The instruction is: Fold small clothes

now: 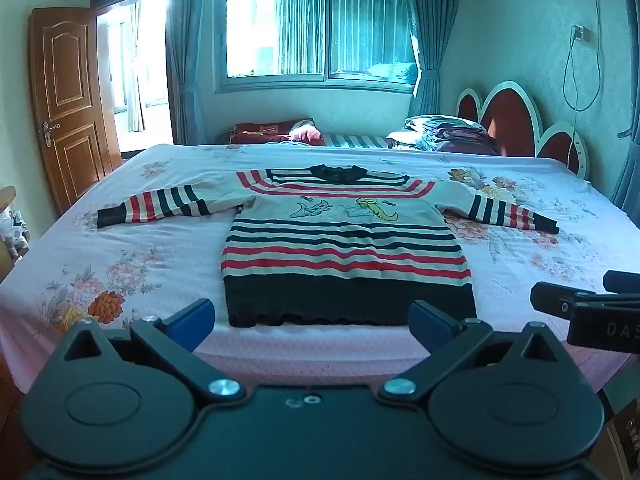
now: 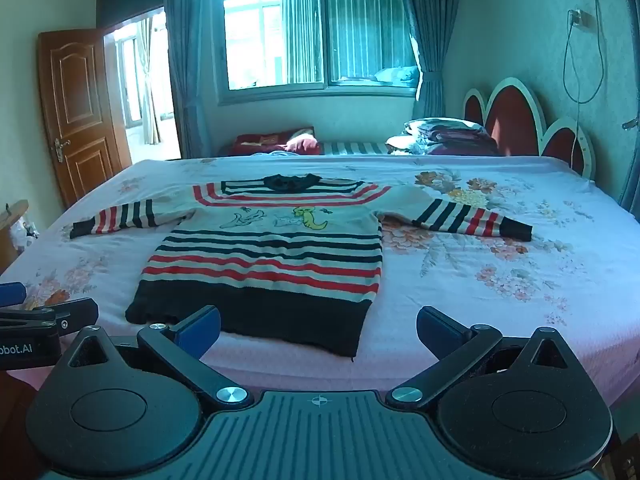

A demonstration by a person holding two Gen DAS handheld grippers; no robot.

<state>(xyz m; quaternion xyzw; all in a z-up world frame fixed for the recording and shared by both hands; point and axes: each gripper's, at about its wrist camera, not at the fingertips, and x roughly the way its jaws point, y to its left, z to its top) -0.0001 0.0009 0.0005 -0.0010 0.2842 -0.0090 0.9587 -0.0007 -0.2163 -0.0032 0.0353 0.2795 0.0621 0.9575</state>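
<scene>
A small striped sweater [image 1: 344, 248] lies flat, face up, on the bed, with both sleeves spread out to the sides and the dark hem toward me. It also shows in the right wrist view [image 2: 264, 256]. My left gripper [image 1: 312, 326] is open and empty, just short of the hem. My right gripper [image 2: 318, 332] is open and empty, near the hem's right corner. The right gripper's fingers [image 1: 560, 300] show at the right edge of the left wrist view. The left gripper's fingers [image 2: 76, 310] show at the left edge of the right wrist view.
The bed has a pale floral sheet [image 1: 132, 264]. Folded bedding [image 1: 444, 134] and a red pillow [image 1: 276, 132] lie at the far side by the red headboard [image 1: 512, 120]. A wooden door [image 1: 68, 104] stands open at the left.
</scene>
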